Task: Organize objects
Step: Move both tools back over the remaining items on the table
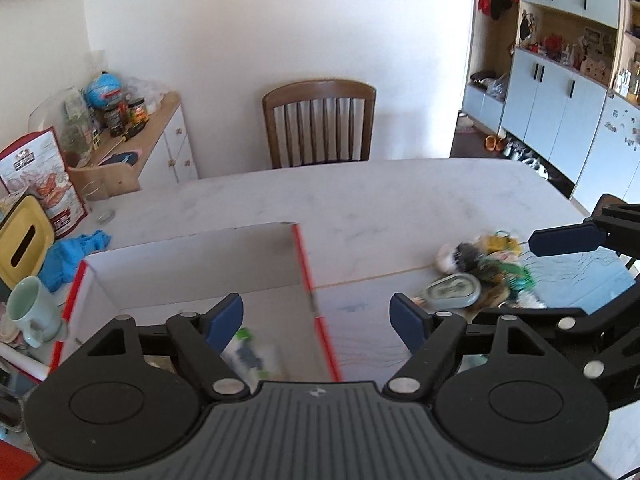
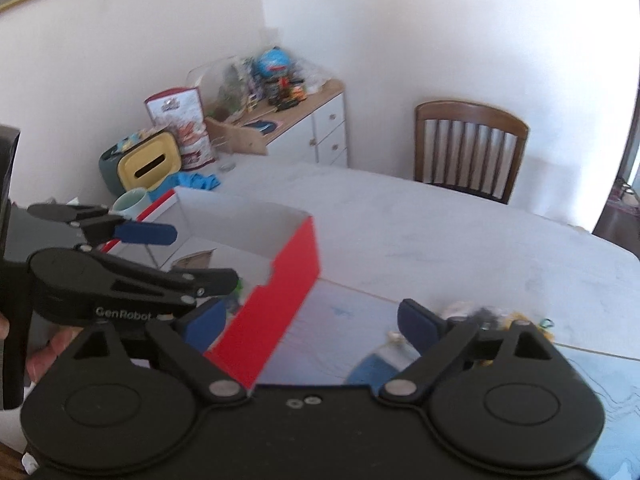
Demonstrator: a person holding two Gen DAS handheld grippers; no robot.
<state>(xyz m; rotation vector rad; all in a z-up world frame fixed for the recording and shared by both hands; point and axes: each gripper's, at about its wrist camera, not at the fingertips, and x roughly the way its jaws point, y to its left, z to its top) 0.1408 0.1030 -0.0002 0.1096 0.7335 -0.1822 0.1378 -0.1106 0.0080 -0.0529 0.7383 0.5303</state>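
Red-and-white cardboard box (image 1: 192, 272) on pale surface (image 1: 360, 200), open top, one packet (image 1: 250, 354) blurred at bottom. Remaining clutter: one mixed pile (image 1: 492, 264) right of box, well apart from it, on blue mat edge; one grey-green oval tin (image 1: 454, 290) touching pile's near side. Pile contents too blurred to count, probably keys, cords, small soft bits: light, floppy, likely to tangle and trail, so pinch at a stiff part or a bunched knot. Tin likely stiff, smooth, slippery; grip across narrow width. Left claw (image 1: 318, 318) spread, nothing between pads, over box's right wall. Right claw (image 2: 310, 326) spread wide, empty, between box and pile. One chair (image 1: 320, 124), one mug (image 1: 32, 312).
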